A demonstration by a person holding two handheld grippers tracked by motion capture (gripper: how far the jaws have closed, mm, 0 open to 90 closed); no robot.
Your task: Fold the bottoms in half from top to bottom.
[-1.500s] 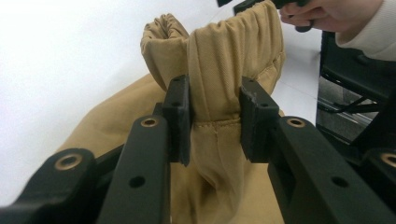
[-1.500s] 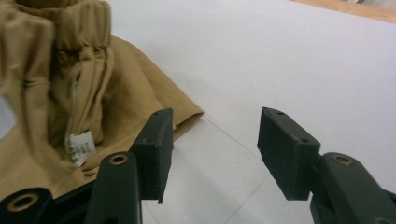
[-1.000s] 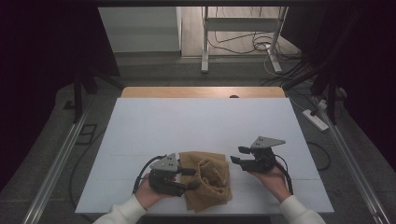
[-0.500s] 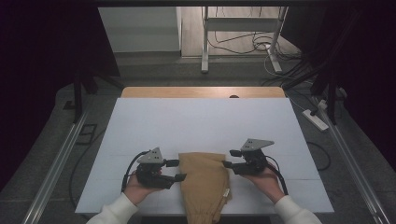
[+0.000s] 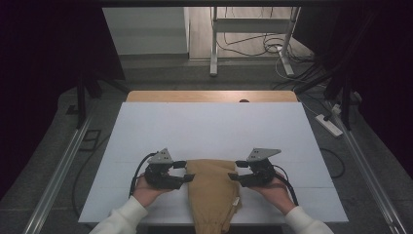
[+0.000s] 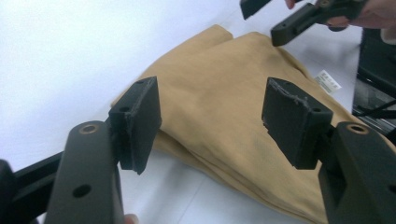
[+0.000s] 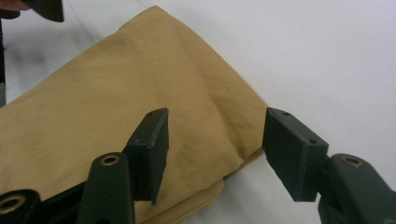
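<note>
cloth (image 5: pixel 212 192) now spread flat | grippers – two, both apart | cloths – one

1. The tan garment (image 5: pixel 214 192) runs past the bottom edge of the high view, so its lower end is cut off.
2. The print on its small white label (image 6: pixel 329 82) is too small to read.
3. The person's forearms leave the high view at the sleeves (image 5: pixel 119 222).
4. In the left gripper view the top edge crops the right gripper (image 6: pixel 275 18).
</note>
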